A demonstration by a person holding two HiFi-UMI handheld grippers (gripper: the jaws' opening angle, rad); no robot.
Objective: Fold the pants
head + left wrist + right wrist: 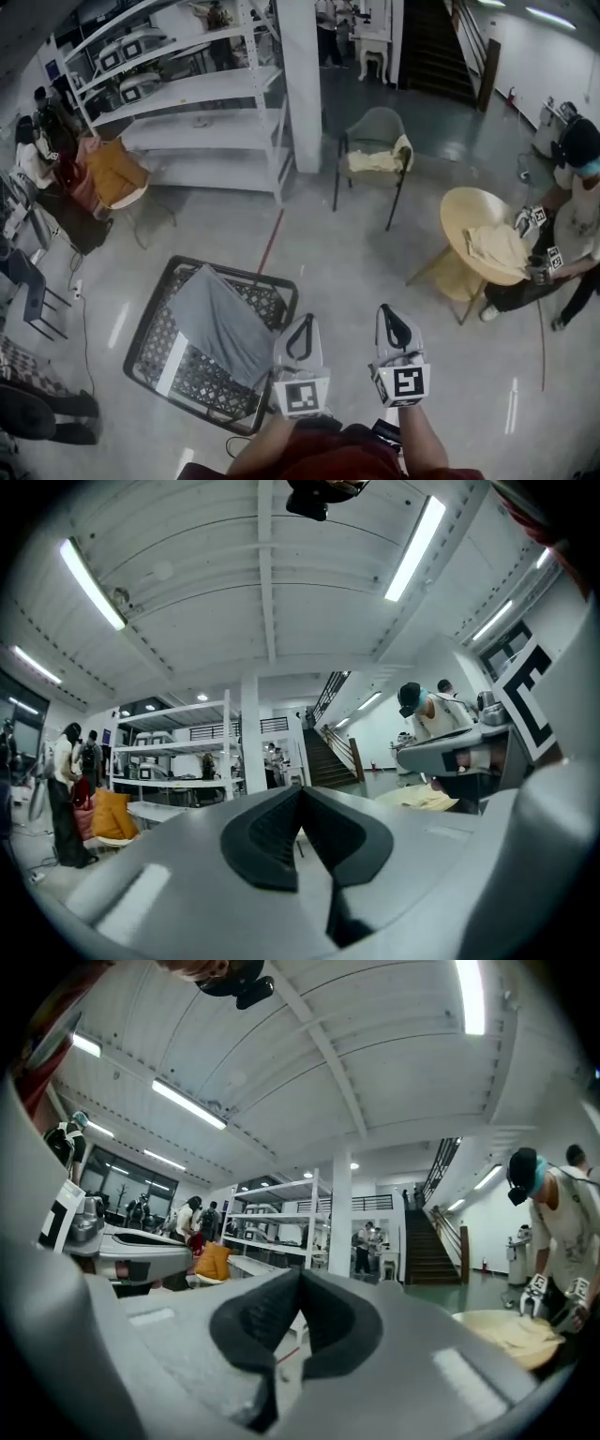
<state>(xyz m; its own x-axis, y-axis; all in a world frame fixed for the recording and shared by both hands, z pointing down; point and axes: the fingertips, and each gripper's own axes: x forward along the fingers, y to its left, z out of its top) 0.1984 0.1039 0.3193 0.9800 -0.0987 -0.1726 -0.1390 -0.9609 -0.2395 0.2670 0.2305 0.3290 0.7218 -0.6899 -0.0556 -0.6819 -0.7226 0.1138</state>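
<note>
Grey pants (220,323) lie draped across a black mesh rack (155,328) on the floor, lower left in the head view. My left gripper (304,323) hovers just right of the pants' near edge, shut and empty. My right gripper (390,317) is held beside it over bare floor, shut and empty too. In the left gripper view the left gripper (302,795) has its pads pressed together and points level into the room. The right gripper (300,1279) looks the same in its own view. Neither gripper view shows the pants.
A round yellow table (466,211) with a beige cloth stands at right, where another person (577,202) works with grippers. A grey chair (375,131) with a pale garment, a white pillar (302,84) and white shelves (202,94) stand farther off.
</note>
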